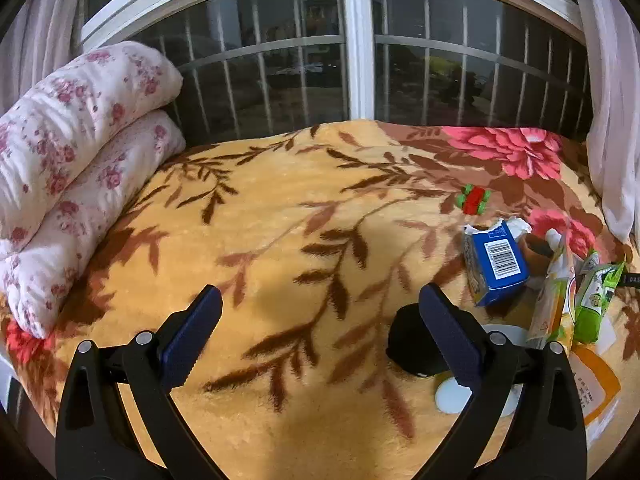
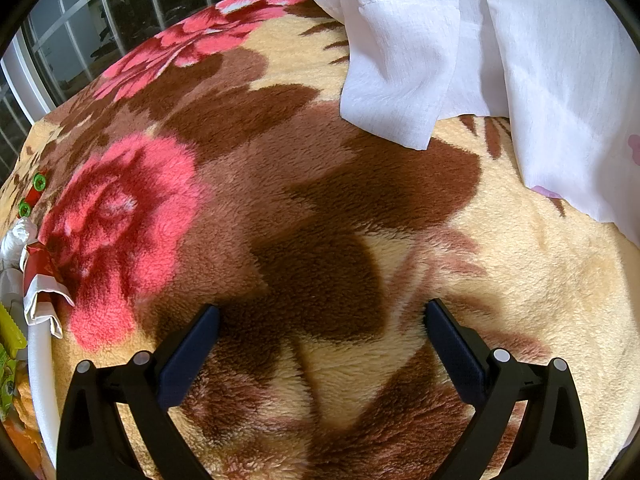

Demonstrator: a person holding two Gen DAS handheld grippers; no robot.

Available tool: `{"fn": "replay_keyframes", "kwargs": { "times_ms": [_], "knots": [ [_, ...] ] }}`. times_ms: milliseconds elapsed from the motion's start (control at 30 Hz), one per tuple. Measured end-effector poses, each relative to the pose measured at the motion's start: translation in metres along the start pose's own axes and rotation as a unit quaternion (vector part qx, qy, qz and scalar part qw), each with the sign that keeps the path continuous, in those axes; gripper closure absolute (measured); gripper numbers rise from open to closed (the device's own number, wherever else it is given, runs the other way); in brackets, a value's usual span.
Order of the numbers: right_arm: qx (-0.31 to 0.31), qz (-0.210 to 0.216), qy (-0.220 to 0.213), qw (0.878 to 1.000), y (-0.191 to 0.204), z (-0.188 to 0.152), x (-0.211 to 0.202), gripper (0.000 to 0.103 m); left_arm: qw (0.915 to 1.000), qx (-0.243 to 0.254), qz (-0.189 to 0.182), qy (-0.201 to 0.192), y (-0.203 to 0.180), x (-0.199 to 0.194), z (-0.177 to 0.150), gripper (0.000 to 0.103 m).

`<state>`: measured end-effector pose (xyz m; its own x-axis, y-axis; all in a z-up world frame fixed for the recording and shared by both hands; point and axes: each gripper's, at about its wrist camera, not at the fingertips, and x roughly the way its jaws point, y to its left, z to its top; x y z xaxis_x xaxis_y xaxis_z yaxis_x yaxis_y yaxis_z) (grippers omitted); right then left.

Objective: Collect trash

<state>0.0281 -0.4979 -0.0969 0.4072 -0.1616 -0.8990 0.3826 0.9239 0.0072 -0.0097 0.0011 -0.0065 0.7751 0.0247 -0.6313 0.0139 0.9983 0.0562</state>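
Trash lies on the floral blanket at the right of the left wrist view: a torn blue carton [image 1: 498, 265], a yellow-green snack wrapper [image 1: 554, 304], a green wrapper [image 1: 596, 300], a black round object [image 1: 412, 340] and a white disc [image 1: 454, 398]. A red and green toy [image 1: 473, 199] lies farther back. My left gripper [image 1: 320, 300] is open and empty above the blanket, its right finger in front of the black object. My right gripper [image 2: 322, 316] is open and empty over bare blanket. Crumpled red and white wrappers [image 2: 38, 280] and a white rim [image 2: 40, 372] show at its far left.
Two rolled floral quilts [image 1: 68, 168] are stacked at the bed's left. A barred window [image 1: 360, 60] runs behind the bed. A white curtain [image 2: 500, 60] hangs onto the blanket [image 2: 320, 200] at the right.
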Motion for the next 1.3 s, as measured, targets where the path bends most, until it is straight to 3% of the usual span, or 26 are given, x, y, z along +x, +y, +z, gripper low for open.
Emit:
{"fn": "replay_keyframes", "kwargs": {
  "times_ms": [200,633,1000,1167,1300],
  "knots": [
    [0.0,0.0,0.0,1.0,0.0,0.0,0.0,0.004,0.9992,-0.028,-0.023,0.014,0.016,-0.005,-0.001,0.007],
    [0.001,0.001,0.0,1.0,0.0,0.0,0.0,0.004,0.9997,-0.011,-0.002,0.022,0.007,0.008,-0.002,0.007],
    [0.001,0.0,0.0,1.0,-0.003,0.0,-0.001,0.004,0.9994,-0.005,-0.007,0.032,-0.002,0.017,-0.004,0.007],
    [0.007,-0.003,-0.033,0.999,0.0,-0.007,-0.024,0.005,0.9992,0.0,-0.024,0.031,-0.005,-0.002,-0.011,0.007],
    [-0.028,0.006,-0.083,0.996,0.019,-0.029,-0.076,0.005,0.9989,0.0,-0.042,0.022,-0.008,-0.028,-0.019,0.007]
  ]
}}
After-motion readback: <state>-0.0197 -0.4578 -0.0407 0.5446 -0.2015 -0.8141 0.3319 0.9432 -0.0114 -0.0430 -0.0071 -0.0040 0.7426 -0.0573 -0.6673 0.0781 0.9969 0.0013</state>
